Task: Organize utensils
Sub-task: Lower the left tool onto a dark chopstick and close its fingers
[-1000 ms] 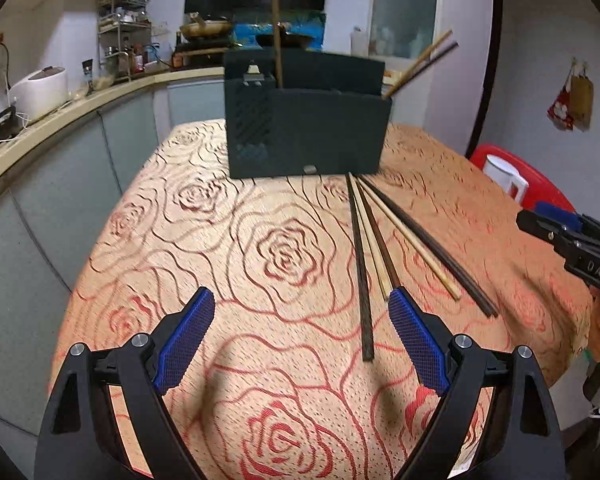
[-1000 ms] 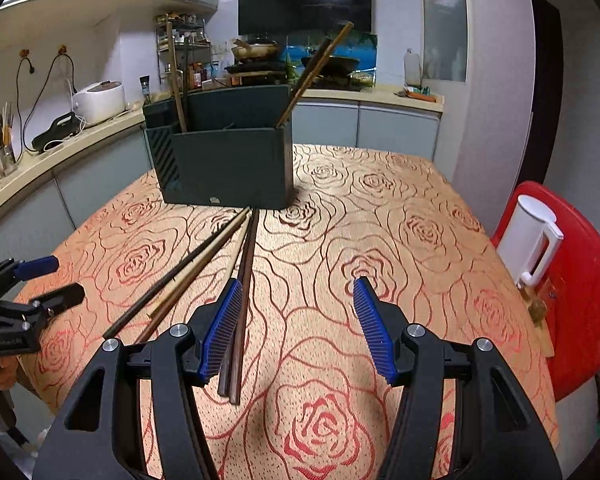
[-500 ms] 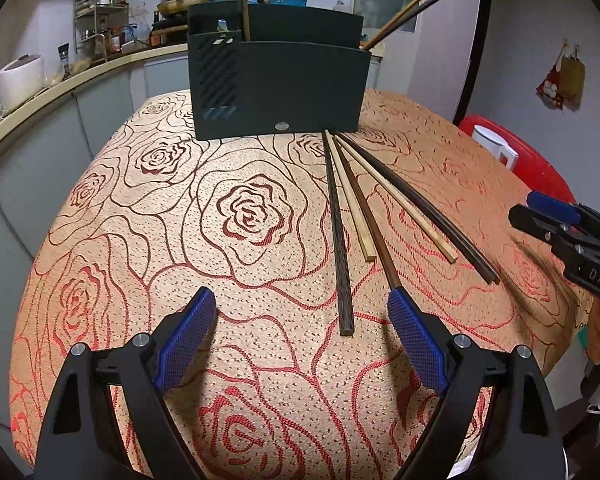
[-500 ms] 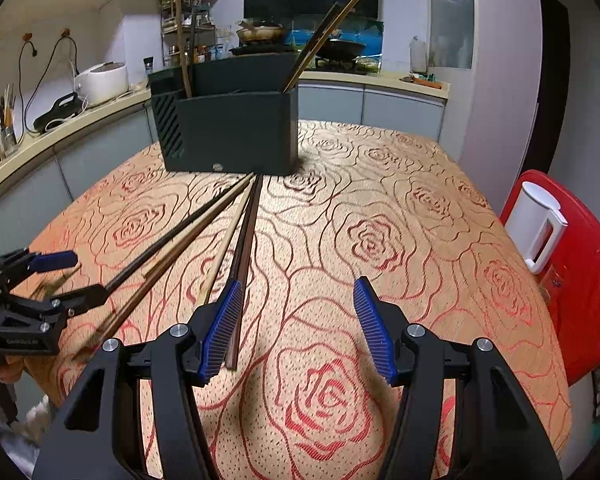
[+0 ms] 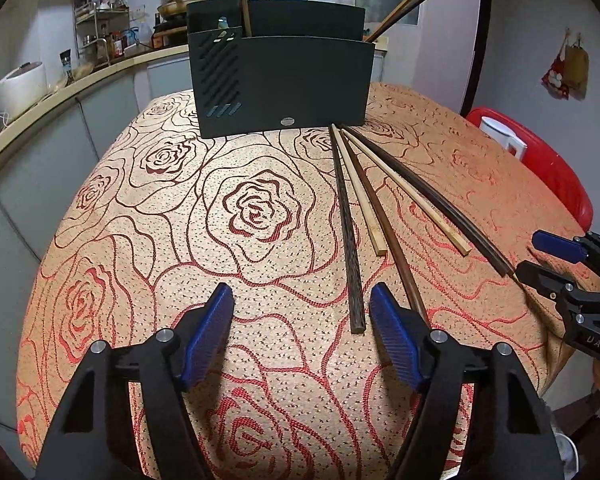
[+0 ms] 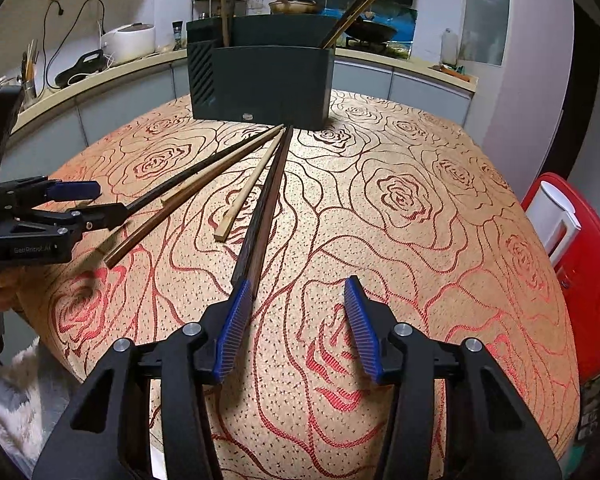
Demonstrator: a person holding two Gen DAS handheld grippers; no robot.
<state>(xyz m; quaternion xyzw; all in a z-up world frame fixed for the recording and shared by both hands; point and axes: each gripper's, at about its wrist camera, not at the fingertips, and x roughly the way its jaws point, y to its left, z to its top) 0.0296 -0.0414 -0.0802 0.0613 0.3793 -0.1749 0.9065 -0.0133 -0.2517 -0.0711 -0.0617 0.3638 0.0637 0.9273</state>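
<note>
Chopsticks (image 5: 352, 236) loose on cloth — both tools closing, empty; left (image 5: 302, 312) "GenRobot.AI", right (image 6: 292, 300) "DAS".

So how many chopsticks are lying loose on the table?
5 chopsticks fan out on the tablecloth before the dark holder. More stand inside it.

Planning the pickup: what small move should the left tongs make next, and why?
Probably shift the closing left tongs slightly right to straddle the dark chopstick; its near end lies just inside the right finger, and nothing is gripped yet.
</note>
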